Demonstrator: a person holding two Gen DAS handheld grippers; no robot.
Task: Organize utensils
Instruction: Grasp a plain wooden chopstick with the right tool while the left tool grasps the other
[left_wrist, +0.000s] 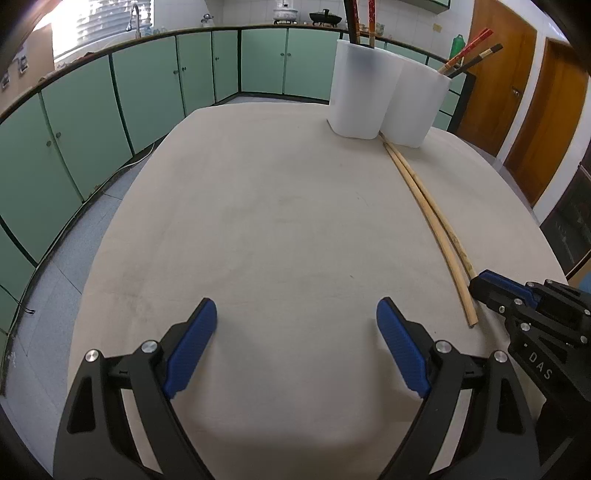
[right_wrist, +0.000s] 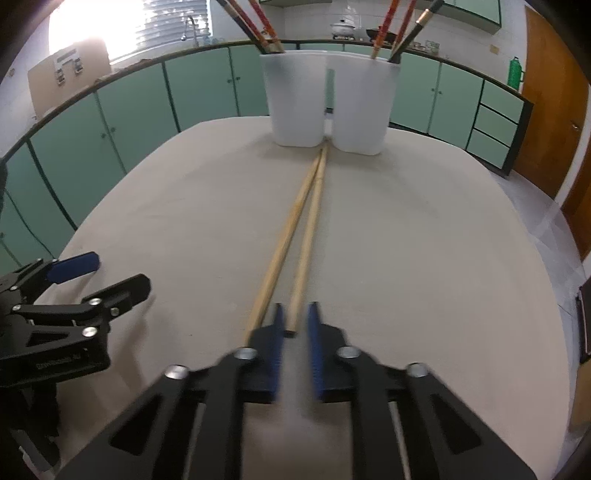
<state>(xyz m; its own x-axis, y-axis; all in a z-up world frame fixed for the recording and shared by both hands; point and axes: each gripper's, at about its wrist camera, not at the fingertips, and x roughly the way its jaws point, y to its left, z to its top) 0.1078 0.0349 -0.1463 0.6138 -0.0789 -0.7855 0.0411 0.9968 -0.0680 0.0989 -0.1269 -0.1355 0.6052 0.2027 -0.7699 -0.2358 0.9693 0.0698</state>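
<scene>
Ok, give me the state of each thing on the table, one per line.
Left gripper: open, holding nothing.
Right gripper: jaws nearly shut around the near end of one wooden chopstick.
Wooden chopsticks: two lying flat on the table, far tips at the cups.
Left white cup: upright, chopsticks inside.
Right white cup: upright, chopsticks inside.

A beige-covered table (left_wrist: 258, 221) is seen; two white holders (left_wrist: 360, 88) at one o'clock, two wooden chopsticks (left_wrist: 432, 218) lying before them.
</scene>
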